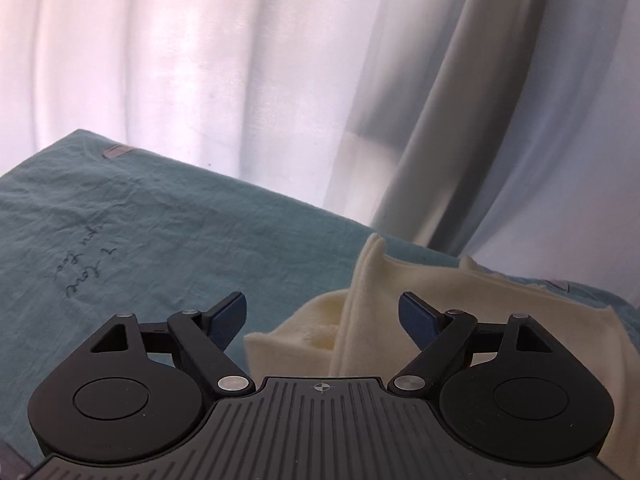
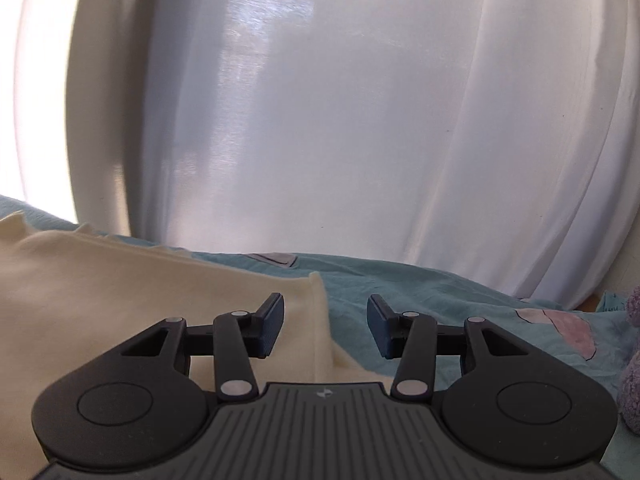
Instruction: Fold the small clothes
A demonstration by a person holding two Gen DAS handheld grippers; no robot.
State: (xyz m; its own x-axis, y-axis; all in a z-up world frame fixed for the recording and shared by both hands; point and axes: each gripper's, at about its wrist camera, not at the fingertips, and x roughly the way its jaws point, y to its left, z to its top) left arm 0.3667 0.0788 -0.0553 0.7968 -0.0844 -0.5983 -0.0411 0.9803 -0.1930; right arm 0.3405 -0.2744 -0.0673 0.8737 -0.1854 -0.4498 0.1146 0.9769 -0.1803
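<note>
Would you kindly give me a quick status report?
Left tool open, empty. Right tool open, empty. Cream knit garment lies on teal bedsheet. Nothing in the way.

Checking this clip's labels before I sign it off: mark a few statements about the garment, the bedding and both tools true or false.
1. The left tool stands open with nothing clamped. True.
2. The cream garment lies on a red blanket. False: it lies on a teal sheet.
3. The right tool is shut on the garment. False: its jaws stand apart, and the garment's edge lies below them, ungripped.
4. White curtains hang behind the bed. True.
5. The teal sheet carries handwriting-style lettering. True.
</note>
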